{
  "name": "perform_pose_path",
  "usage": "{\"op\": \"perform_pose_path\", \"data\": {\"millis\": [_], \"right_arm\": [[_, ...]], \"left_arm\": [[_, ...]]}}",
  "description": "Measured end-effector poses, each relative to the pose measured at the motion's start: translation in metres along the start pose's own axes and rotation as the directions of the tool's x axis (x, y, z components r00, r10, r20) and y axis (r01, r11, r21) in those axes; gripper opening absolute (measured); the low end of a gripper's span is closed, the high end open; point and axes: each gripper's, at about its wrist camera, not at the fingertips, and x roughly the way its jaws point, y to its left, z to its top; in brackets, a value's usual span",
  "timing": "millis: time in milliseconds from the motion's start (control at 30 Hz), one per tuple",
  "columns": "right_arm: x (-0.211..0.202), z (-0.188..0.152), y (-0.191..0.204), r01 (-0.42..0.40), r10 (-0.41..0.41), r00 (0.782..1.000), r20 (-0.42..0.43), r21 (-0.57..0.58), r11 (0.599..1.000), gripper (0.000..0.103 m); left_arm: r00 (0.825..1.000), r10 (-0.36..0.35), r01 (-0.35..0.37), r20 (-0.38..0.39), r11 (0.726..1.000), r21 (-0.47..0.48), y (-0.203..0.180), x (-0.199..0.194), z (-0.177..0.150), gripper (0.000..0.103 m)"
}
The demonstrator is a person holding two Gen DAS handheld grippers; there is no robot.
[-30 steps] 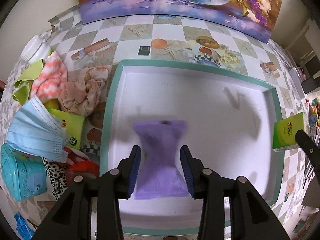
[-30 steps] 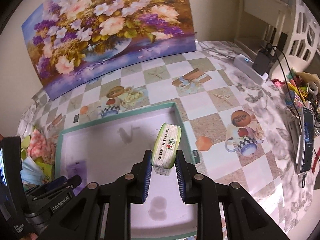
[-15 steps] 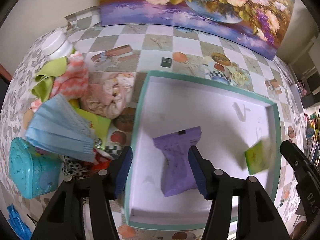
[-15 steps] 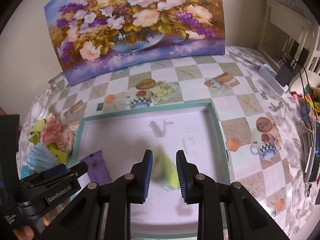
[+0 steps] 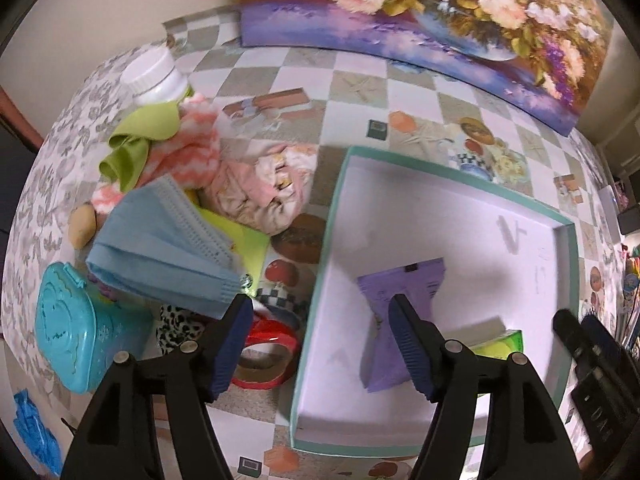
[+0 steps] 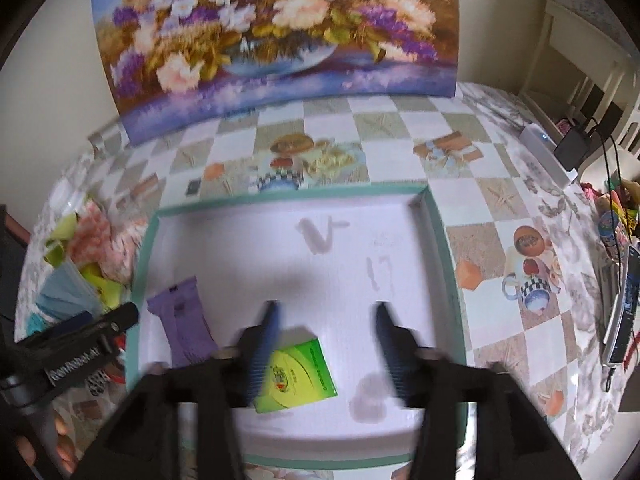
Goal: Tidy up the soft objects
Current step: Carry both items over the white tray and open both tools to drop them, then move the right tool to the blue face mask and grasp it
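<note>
Claws spread over the tray, both packets lying free

Left claw (image 5: 320,340) of mine is spreading wider, its blue pads pressing nothing: the near wall of the teal-rimmed tray (image 5: 332,216) runs between them, and the purple packet (image 5: 400,284) lies flat on the tray floor, part hidden behind the right-hand pad. My right claw (image 6: 326,344) is blurred and also opening, jaws wide apart; the green tissue pack (image 6: 298,372) lies flat on the tray floor at lower centre of its frame, partly behind the left-hand pad, gripped by neither.

On the checkered bench (image 5: 360,92), left of the tray, I see a heap: blue face mask (image 5: 160,248), pink cloth (image 5: 264,188), green cloth (image 5: 136,144), a turquoise case (image 5: 72,336), red tape roll (image 5: 264,356) and a white bottle (image 5: 154,76). A flower painting (image 6: 272,40) leans against the wall at the top.

Both claws point steeply down. At lower left of the right view, a hand (image 6: 40,440) grips the other handle.
</note>
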Motion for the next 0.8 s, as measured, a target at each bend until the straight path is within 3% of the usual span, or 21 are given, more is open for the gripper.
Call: {"op": "perform_pose_path", "data": {"millis": [33,100,167,267,600,800], "right_arm": [[0.002,-0.002,0.001,0.004,-0.004,1.0,-0.007,-0.007,1.0,0.063],[0.005,-0.003,0.005,0.017,-0.017,1.0,-0.019,-0.026,1.0,0.072],[0.008,-0.005,0.01,0.038,-0.04,0.999,-0.022,-0.047,0.998,0.089],[0.01,-0.007,0.016,0.07,-0.072,0.997,-0.019,-0.079,0.994,0.102],[0.005,-0.006,0.022,0.064,-0.065,0.998,-0.002,-0.085,0.994,0.103],[-0.013,-0.004,0.031,-0.011,0.013,1.0,0.026,-0.068,0.998,0.103]], "left_arm": [[1.0,0.005,-0.005,-0.001,1.0,-0.006,0.002,0.0,0.0,0.075],[1.0,0.008,-0.008,0.011,1.0,-0.017,0.006,-0.001,0.001,0.09],[1.0,0.008,-0.007,0.023,1.0,-0.025,0.008,-0.004,0.002,0.09],[1.0,0.012,-0.011,0.026,0.999,-0.036,0.012,-0.005,0.002,0.092],[1.0,0.0,0.002,0.031,0.998,-0.065,0.027,-0.008,0.006,0.092],[0.999,-0.01,0.013,0.054,0.997,-0.073,0.047,-0.026,0.012,0.092]]}}
